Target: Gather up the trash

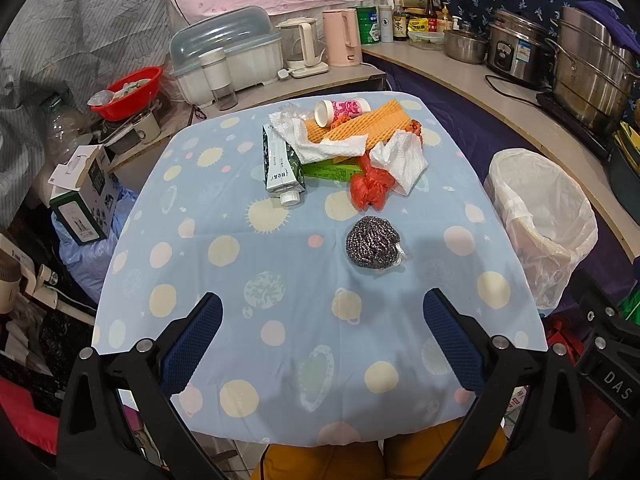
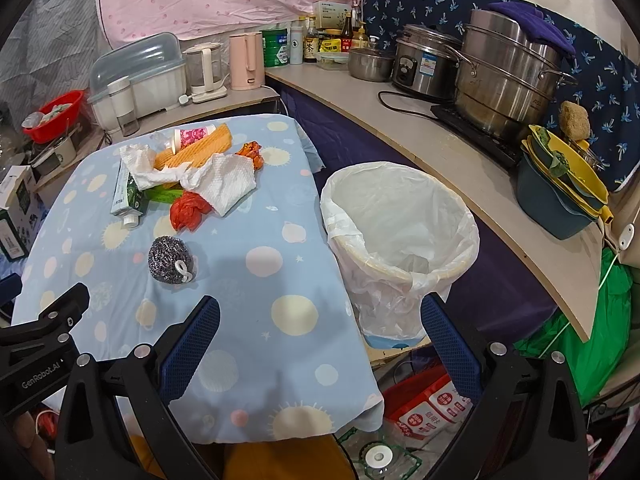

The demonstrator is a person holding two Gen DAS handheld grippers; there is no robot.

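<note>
Both claws, left claw (image 1: 322, 312) & right claw (image 2: 320, 316), gape empty. Steel scrubber (image 1: 373, 247) on table (image 1: 240, 280): prob light, springy; pinch across middle.

The near half of the table (image 1: 280, 320) lies bare. A steel scourer (image 1: 373, 242) sits mid-table before the trash pile (image 1: 344, 148). The lined bin (image 2: 400, 232) gapes unobstructed just beside the table's right edge.
</note>
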